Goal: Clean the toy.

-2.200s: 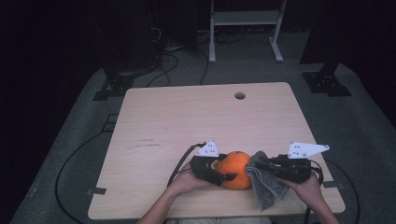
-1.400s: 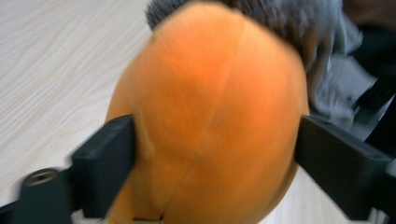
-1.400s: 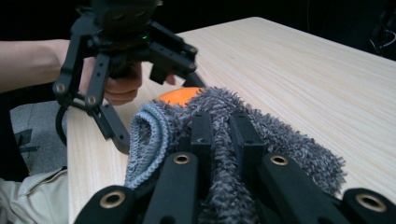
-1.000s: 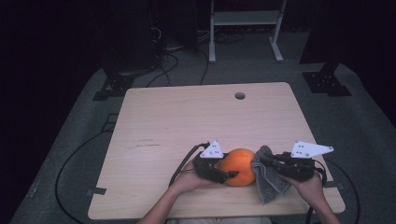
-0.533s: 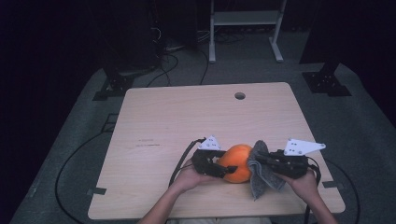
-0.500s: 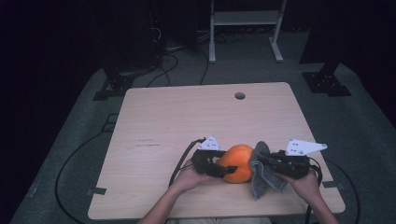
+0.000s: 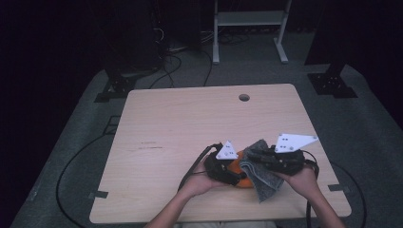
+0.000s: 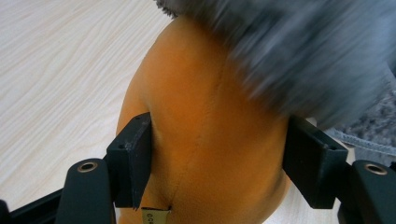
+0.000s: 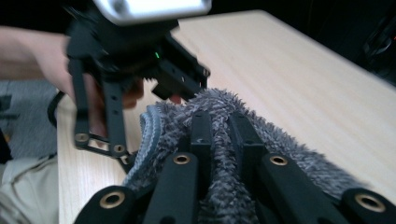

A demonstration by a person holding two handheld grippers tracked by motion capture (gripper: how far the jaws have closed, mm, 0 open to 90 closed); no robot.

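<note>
Near the front edge of the wooden table [image 7: 180, 123], a little right of its middle, the person's left hand [image 7: 202, 179] holds the left gripper [image 7: 233, 175] low over the tabletop. Its two black jaws are clamped on an orange plush toy [image 8: 205, 135], one pad pressed into each side of the soft body; in the left gripper view the fabric dents slightly at the left pad, and a small label sticks out at the toy's near end. In the high view the toy [image 7: 237, 166] shows as a strip of orange between the two grippers, just above the table; whether it rests on the wood or is lifted slightly is hard to tell from here.

Just to the right, a grey fluffy cloth [image 7: 262, 175] drapes over the right side of the toy and hangs down toward the table's near edge. The right gripper [image 7: 256, 159], held in the right hand [image 7: 300, 179], has its jaws pinched tight on this cloth; in the right gripper view the cloth [image 9: 224, 154] bunches between the two closed jaws, with the left gripper [image 9: 126, 161] just beyond it, farther off.
</note>
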